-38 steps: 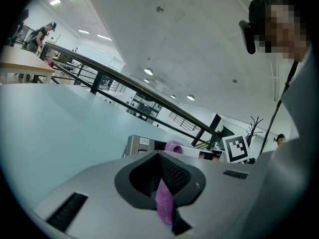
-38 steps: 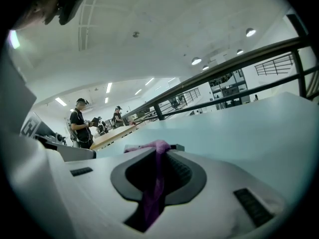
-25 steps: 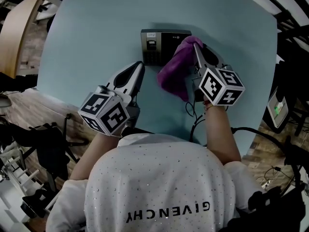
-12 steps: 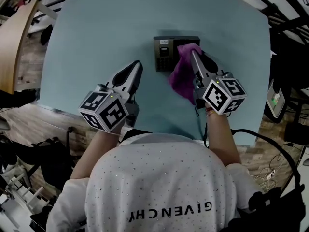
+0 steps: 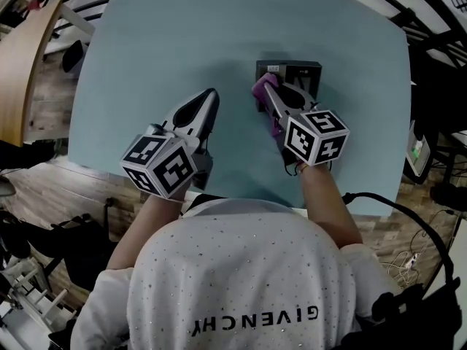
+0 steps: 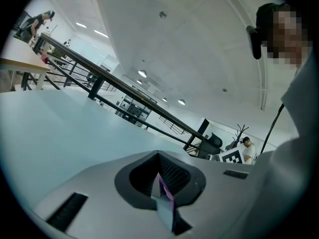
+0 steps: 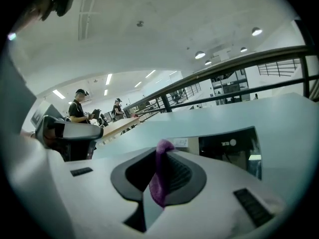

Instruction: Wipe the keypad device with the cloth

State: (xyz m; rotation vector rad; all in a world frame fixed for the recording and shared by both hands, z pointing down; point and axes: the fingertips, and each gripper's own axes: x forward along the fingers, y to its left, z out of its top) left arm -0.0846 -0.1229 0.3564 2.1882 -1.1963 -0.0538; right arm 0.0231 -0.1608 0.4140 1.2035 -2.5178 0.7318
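Pale blue-green table top (image 5: 146, 49) fills the head view, seen from steeply above, with the person's white speckled top (image 5: 241, 275) along the near edge. A strip of wooden floor (image 5: 44, 173) shows past the table's left side.

The left gripper (image 5: 210, 95) is held over the table's near middle, left of centre and pointing away from the person. Its marker cube (image 5: 160, 165) sits at the near end. In the left gripper view its 2 jaws are pressed together with nothing held between them. A thin purple streak runs along the seam, and what it is cannot be told. This gripper is well apart from the device.

The right gripper (image 5: 271, 93) is to its right and angled slightly leftward, with its own marker cube (image 5: 315, 137) nearest the person. Its jaws are clamped on a purple cloth (image 5: 258, 88). In the right gripper view a fold of the cloth stands up from between the closed jaws. In the head view more of the cloth shows purple under the gripper's body.

The keypad device (image 5: 303, 70), a dark rectangular box, lies flat on the table at the far right of centre, just beyond the right gripper's tip. The cloth's far end rests against the device's left end. In the right gripper view the device's dark face shows just right of the cloth.
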